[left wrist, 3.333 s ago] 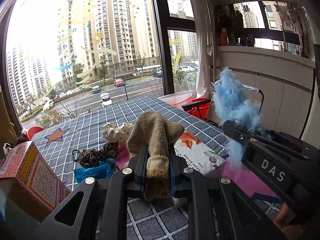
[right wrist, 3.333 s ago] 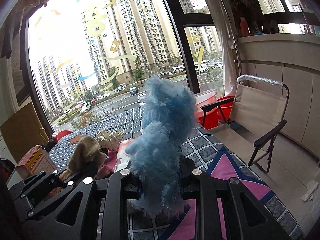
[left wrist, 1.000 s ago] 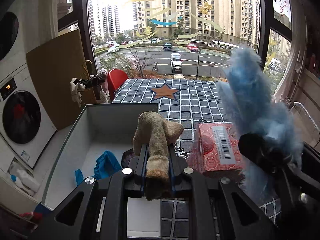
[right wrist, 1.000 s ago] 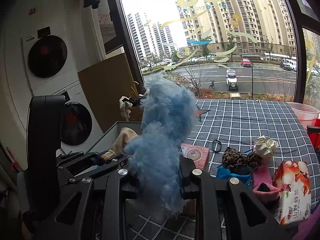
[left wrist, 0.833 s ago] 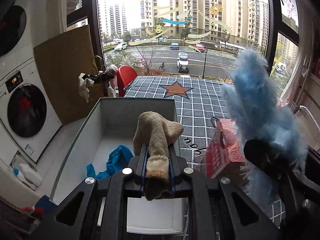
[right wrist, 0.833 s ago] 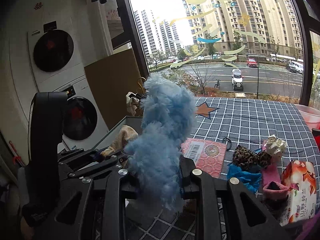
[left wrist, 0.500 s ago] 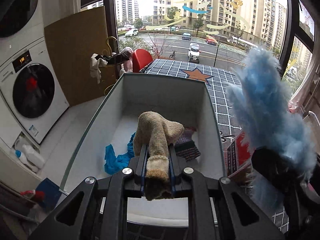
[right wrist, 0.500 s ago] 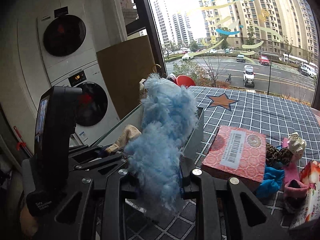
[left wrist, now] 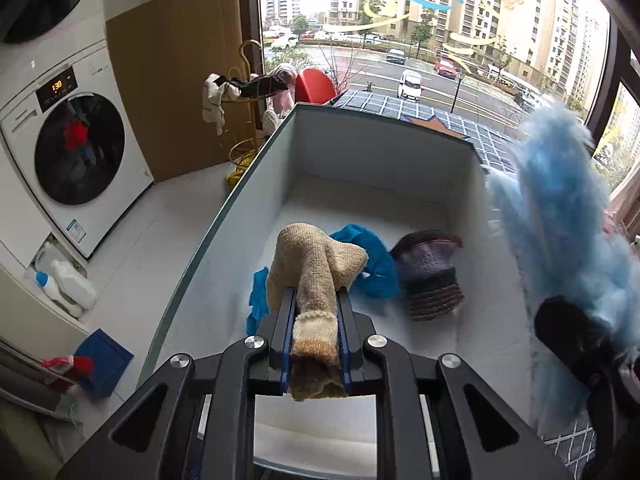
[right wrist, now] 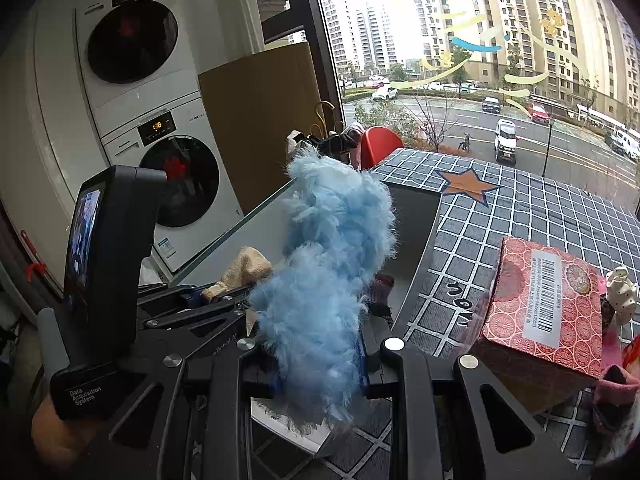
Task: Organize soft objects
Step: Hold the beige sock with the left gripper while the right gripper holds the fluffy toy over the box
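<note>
Socks and other soft things are split between a grey-white box [left wrist: 372, 160] and the checked cloth on the desk [right wrist: 532, 216]. At far left in the left wrist view stands a washing machine [left wrist: 76, 148], with detergent bottles [left wrist: 64, 280] on the floor below it and a brown board [left wrist: 176, 80] leaning behind. Inside the box, mid-frame, lie a blue cloth [left wrist: 372, 260] and, just to its right, a dark purple knit piece [left wrist: 432, 276].

The left gripper [left wrist: 314, 312] points steeply down over the box interior, its jaws clamped on a tan knit sock [left wrist: 316, 276] whose toe end stands up above the pads. At right in that view the fluffy blue sock [left wrist: 560, 220] rises beside the box's right wall.

In the right wrist view the other gripper's body fills the lower left. The right gripper [right wrist: 320, 344] is closed tight on the fluffy blue sock, tilted down near the box's edge; the fluff hides most of the box. Further right on the cloth sit a red patterned packet [right wrist: 552, 304] and, at the frame's edge, a cream spotted item [right wrist: 620, 292].
</note>
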`<state>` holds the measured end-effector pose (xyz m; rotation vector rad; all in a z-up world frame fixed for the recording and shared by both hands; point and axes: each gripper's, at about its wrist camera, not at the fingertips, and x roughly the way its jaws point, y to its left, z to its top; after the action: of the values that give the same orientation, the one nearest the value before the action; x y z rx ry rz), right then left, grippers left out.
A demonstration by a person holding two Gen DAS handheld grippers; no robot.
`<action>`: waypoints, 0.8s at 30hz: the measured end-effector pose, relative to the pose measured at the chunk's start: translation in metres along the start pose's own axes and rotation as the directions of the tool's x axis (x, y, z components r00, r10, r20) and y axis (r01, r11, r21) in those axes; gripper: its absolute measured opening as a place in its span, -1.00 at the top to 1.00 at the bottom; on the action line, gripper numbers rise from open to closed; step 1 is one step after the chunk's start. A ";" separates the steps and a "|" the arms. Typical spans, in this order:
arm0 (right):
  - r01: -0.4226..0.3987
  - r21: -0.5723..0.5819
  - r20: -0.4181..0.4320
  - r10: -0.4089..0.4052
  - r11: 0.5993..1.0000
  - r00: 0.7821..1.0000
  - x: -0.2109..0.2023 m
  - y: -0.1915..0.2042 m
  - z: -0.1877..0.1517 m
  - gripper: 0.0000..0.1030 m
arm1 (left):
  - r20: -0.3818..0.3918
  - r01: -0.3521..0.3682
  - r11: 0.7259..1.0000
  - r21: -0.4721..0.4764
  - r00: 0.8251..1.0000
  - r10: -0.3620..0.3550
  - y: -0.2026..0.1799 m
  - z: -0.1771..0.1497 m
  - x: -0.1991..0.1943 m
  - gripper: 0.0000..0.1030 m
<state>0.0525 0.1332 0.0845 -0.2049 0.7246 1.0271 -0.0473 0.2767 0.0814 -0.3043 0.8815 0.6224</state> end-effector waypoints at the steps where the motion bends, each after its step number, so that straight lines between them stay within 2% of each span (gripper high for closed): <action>1: 0.001 0.001 -0.006 -0.001 1.000 1.000 0.002 0.000 -0.001 0.48 | -0.006 0.000 1.000 -0.006 1.000 0.000 0.003 -0.001 0.002 0.63; 14: -0.035 -0.011 -0.088 0.034 0.999 0.996 0.035 0.016 -0.010 0.48 | -0.055 -0.004 1.000 0.006 0.998 0.004 0.014 -0.002 0.030 0.63; 19: -0.026 -0.003 -0.114 0.025 1.000 0.993 0.049 0.012 -0.021 0.48 | -0.026 -0.002 1.000 0.010 1.000 0.002 0.013 -0.006 0.031 0.63; 24: -0.032 -0.030 -0.087 0.029 0.999 0.996 0.049 0.016 -0.024 0.48 | -0.007 0.009 1.000 0.002 1.000 -0.009 0.014 -0.012 0.028 0.63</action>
<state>0.0433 0.1645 0.0380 -0.2675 0.7926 1.0641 -0.0498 0.2925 0.0523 -0.3085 0.8867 0.6128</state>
